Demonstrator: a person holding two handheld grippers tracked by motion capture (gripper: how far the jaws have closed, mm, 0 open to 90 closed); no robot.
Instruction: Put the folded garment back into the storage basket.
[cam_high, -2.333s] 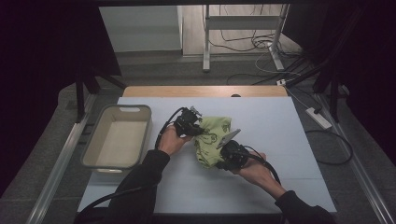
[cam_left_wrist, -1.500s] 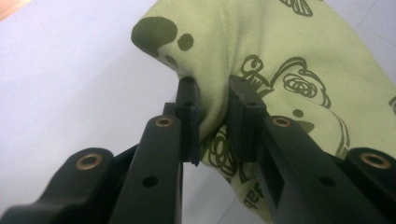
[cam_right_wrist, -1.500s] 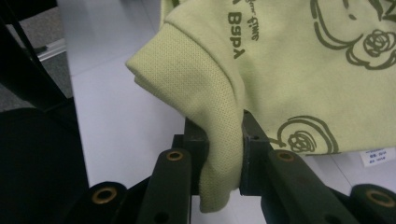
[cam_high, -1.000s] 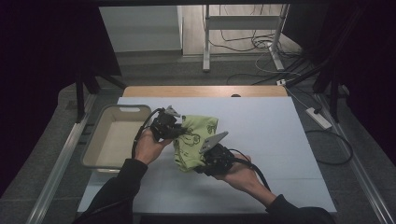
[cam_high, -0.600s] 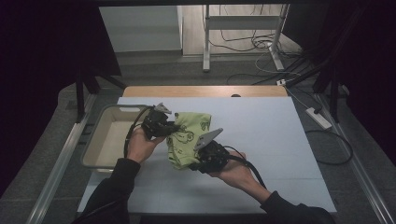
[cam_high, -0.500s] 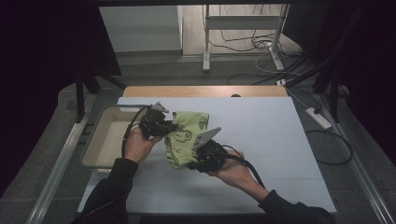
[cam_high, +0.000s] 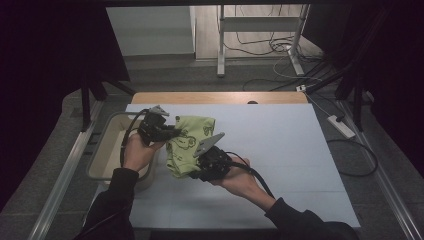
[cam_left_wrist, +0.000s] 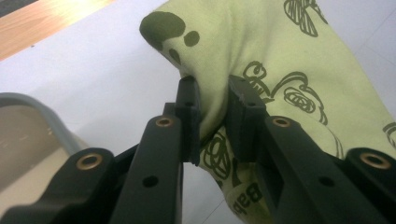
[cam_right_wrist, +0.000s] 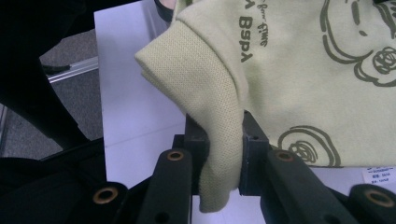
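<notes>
A light green garment (cam_high: 186, 142) with dark cartoon prints hangs folded between my two grippers, a little above the pale table (cam_high: 280, 145). My left gripper (cam_high: 167, 133) is shut on its upper left edge; the left gripper view has the printed cloth (cam_left_wrist: 261, 60) pinched between the pads (cam_left_wrist: 189, 121). My right gripper (cam_high: 197, 172) is shut on the lower part, where the ribbed cuff (cam_right_wrist: 205, 93) is squeezed between its jaws. The garment's front (cam_right_wrist: 308, 74) carries printed lettering and curly drawings.
A grey plastic bin (cam_high: 107, 150) stands at the table's left edge, just under my left hand; its rim (cam_left_wrist: 28, 105) shows in the left gripper view. A wooden strip (cam_high: 215, 97) runs along the far edge. Cables and a metal stand lie on the floor beyond.
Both hands have carried the garment leftward and slightly up, from the table's middle towards the bin. Both grips stay unchanged.
</notes>
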